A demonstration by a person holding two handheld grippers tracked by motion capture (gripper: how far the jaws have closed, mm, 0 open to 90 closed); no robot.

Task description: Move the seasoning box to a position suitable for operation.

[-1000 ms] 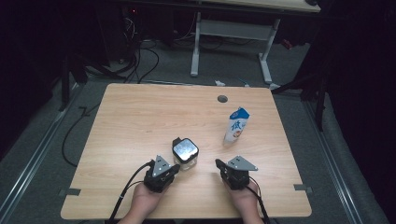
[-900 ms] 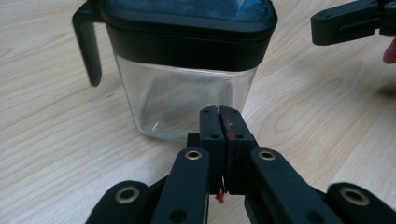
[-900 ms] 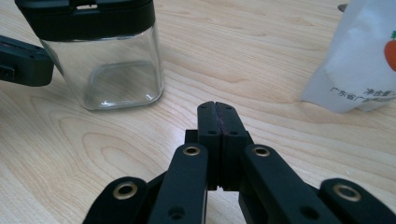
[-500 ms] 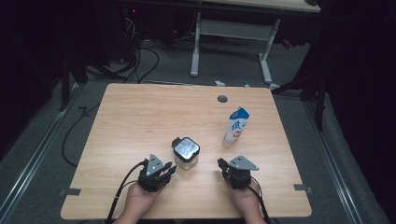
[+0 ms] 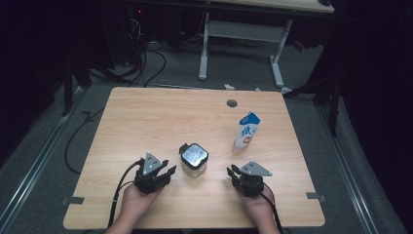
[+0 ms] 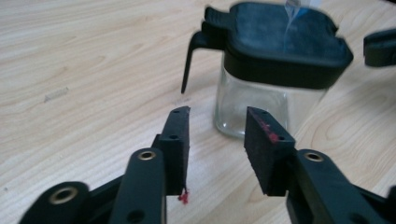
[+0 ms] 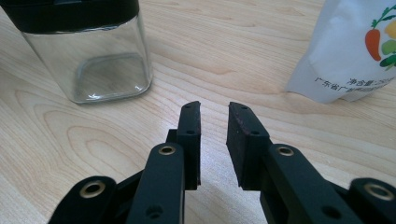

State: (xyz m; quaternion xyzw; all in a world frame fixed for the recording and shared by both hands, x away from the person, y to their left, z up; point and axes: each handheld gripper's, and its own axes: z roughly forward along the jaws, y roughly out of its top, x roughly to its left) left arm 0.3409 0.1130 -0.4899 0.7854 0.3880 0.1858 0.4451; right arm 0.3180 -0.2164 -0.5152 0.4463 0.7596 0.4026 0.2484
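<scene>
A square glass jar point(image 5: 194, 159) with a black flip lid stands empty near the table's front middle. In the left gripper view the jar point(image 6: 261, 100) is just beyond my left gripper point(image 6: 217, 121), which is open and apart from the glass. From above, the left gripper point(image 5: 167, 172) sits left of the jar. My right gripper point(image 5: 233, 172) rests to the jar's right, its jaws a narrow gap apart with nothing between them point(image 7: 214, 112). A white and blue pouch point(image 5: 246, 130) stands upright behind the right gripper, and shows as the pouch point(image 7: 350, 56) at the right.
The wooden table point(image 5: 146, 117) has a round cable hole point(image 5: 232, 103) near its far edge. Tape marks sit at the front corners point(image 5: 73, 200). Cables point(image 5: 146, 63) and a desk frame point(image 5: 238, 39) lie on the floor beyond.
My left gripper has drawn back a little to the left, away from the jar. The jar, the pouch and the right gripper have stayed put.
</scene>
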